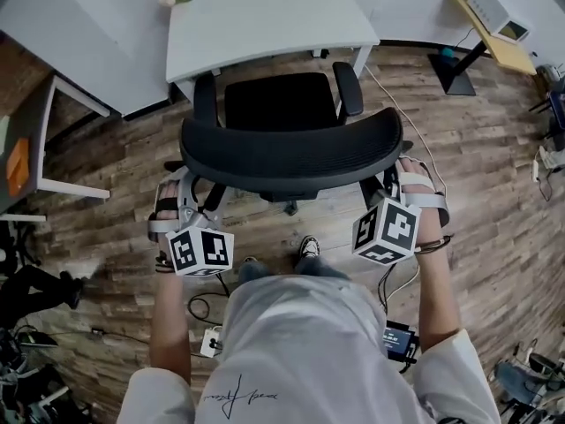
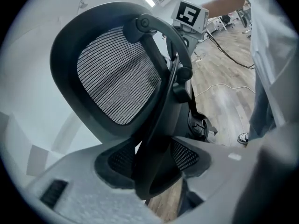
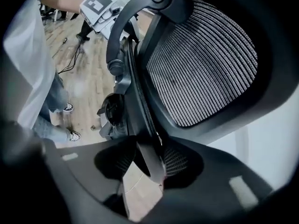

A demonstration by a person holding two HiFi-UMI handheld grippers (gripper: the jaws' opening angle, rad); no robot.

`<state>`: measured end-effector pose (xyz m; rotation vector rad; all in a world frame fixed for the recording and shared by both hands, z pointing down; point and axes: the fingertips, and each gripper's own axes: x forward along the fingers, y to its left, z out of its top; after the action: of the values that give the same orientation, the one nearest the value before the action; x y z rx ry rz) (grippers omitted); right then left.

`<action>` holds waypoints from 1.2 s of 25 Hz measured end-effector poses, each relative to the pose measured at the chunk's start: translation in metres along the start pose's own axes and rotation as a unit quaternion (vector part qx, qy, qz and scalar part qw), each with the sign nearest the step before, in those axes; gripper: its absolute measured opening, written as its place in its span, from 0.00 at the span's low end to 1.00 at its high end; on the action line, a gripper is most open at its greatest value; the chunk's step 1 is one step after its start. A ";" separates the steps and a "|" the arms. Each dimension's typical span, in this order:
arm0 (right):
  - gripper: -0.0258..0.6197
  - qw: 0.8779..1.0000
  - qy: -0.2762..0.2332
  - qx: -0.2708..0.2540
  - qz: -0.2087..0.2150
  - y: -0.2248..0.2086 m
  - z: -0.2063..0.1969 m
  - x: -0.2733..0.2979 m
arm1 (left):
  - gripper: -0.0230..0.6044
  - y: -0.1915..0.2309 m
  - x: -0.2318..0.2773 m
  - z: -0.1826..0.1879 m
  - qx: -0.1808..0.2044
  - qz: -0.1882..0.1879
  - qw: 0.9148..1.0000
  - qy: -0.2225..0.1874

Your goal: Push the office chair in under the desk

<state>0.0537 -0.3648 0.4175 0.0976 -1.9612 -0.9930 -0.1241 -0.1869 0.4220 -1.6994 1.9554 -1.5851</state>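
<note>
White desk (image 1: 265, 16) ahead, office chair (image 1: 281, 104) parked right at its edge with the seat not under yet, so pretty much the whole push is left. Left gripper (image 2: 152, 164) and right gripper (image 3: 147, 164) have fingers (image 2: 189, 155) clamped on the backrest (image 1: 291, 153) edges

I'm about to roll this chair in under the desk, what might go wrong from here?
The armrests sit right at the desk edge; from above their height can't be judged, so they may bump it. A white cable lies on the floor beside the chair, which might snag on it. Left gripper and right gripper clamp only the thin rim of the backrest, so a hard shove may slip.
</note>
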 end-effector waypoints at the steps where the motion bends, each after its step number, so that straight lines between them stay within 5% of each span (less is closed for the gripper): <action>1: 0.32 1.000 -0.007 -0.002 0.000 -0.004 -0.002 0.003 | 0.41 0.001 0.003 0.003 -0.003 0.004 1.000 0.001; 30: 0.35 0.997 -0.069 -0.013 -0.023 -0.083 -0.023 0.070 | 0.40 0.036 0.077 0.032 -0.012 0.027 0.999 0.036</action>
<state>0.0045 -0.4648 0.4157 0.0593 -2.0788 -1.0803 -0.1556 -0.2719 0.4211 -1.6052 2.0442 -1.6336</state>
